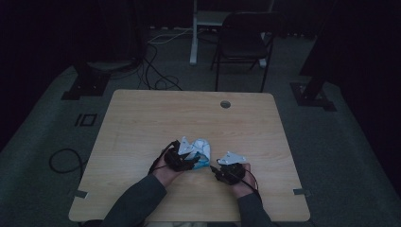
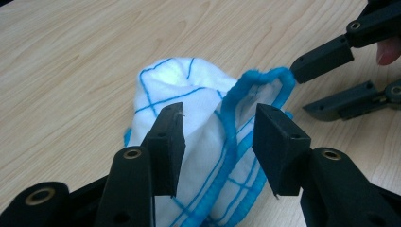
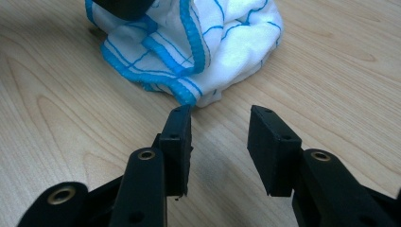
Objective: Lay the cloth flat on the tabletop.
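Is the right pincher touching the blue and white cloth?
Apart. In the right gripper view, bare wood shows between the open right gripper and the nearest edge of the cloth.

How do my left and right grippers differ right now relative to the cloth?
The left gripper has its fingers either side of the bunched white-and-blue cloth, while the right gripper has only bare table between its fingers, just short of the cloth's edge. In the high view, the left gripper sits over the cloth and the right gripper beside it. Both are open.
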Demonstrator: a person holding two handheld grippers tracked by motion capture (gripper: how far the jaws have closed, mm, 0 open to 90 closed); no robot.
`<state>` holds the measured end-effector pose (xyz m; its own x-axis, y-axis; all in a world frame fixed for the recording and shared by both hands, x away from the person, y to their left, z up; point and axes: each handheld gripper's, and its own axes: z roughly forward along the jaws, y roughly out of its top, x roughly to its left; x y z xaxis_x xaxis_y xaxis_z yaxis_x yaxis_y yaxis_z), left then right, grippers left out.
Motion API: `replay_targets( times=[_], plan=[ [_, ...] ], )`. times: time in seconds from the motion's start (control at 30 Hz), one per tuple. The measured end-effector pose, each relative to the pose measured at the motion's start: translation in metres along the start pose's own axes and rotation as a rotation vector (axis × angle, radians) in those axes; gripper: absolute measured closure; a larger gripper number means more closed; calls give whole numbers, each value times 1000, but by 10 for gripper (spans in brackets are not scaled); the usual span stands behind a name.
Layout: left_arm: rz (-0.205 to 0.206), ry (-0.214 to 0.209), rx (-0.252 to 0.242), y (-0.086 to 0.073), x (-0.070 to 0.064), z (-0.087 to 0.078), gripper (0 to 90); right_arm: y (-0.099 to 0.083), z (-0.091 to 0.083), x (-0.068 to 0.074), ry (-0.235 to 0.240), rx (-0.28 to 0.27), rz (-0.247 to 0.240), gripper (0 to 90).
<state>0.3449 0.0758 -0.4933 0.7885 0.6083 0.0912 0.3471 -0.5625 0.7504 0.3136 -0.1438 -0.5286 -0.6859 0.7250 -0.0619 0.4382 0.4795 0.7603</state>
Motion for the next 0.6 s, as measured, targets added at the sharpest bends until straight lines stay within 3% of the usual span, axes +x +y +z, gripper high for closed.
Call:
replay_targets(
  times=[0.3,0.4,0.6],
  plan=[
    [10,12,2,7,-4,8,597,2,5,5,6,10,-21,562],
    [20,28,10,8,-4,8,673,4,9,7,3,18,-42,549],
    [-5,29,9,8,2,5,817,8,16,12,-2,27,-64,556]
  ],
)
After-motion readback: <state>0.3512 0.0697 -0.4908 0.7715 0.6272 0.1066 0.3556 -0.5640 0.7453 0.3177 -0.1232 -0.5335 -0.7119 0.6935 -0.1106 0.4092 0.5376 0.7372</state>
